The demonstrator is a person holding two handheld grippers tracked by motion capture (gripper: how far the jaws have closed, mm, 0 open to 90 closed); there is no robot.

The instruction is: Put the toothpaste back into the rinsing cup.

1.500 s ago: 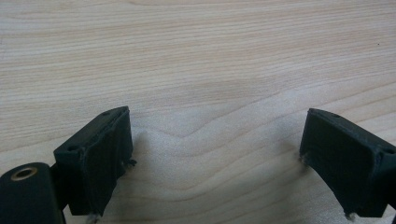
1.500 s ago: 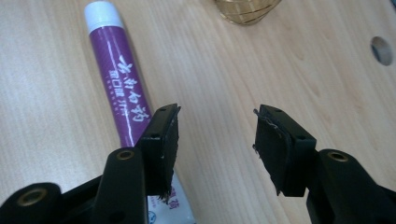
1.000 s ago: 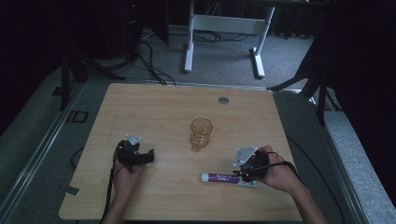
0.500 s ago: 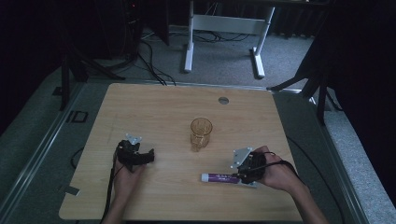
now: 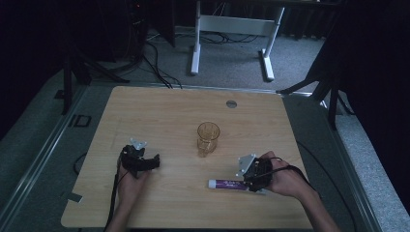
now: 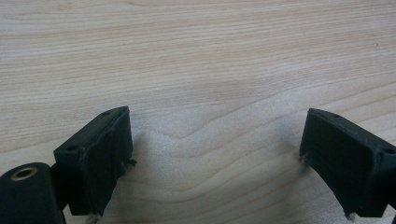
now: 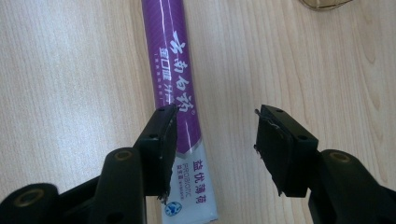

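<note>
A purple toothpaste tube point(image 5: 228, 183) lies flat on the wooden table point(image 5: 169, 111), near the front right. My right gripper point(image 5: 247, 178) hovers over its flat white end, jaws open. In the right gripper view the tube point(image 7: 168, 70) runs away from me, and my right gripper point(image 7: 215, 140) has one finger point(image 7: 159, 144) over the tube's edge, while the other stands over bare wood. An amber glass cup point(image 5: 208, 137) stands upright mid-table. My left gripper point(image 5: 153, 162) rests at the front left, and in the left gripper view my left gripper point(image 6: 215, 144) is open over bare wood.
A round grey cable port point(image 5: 231, 103) sits in the tabletop near the far edge. Beyond the table stand a white desk frame point(image 5: 232, 29) and cables on a grey floor. The cup's rim point(image 7: 327, 3) shows at the top of the right gripper view.
The right gripper has edged slightly left over the tube's end. The left hand, tube and cup have kept still.
</note>
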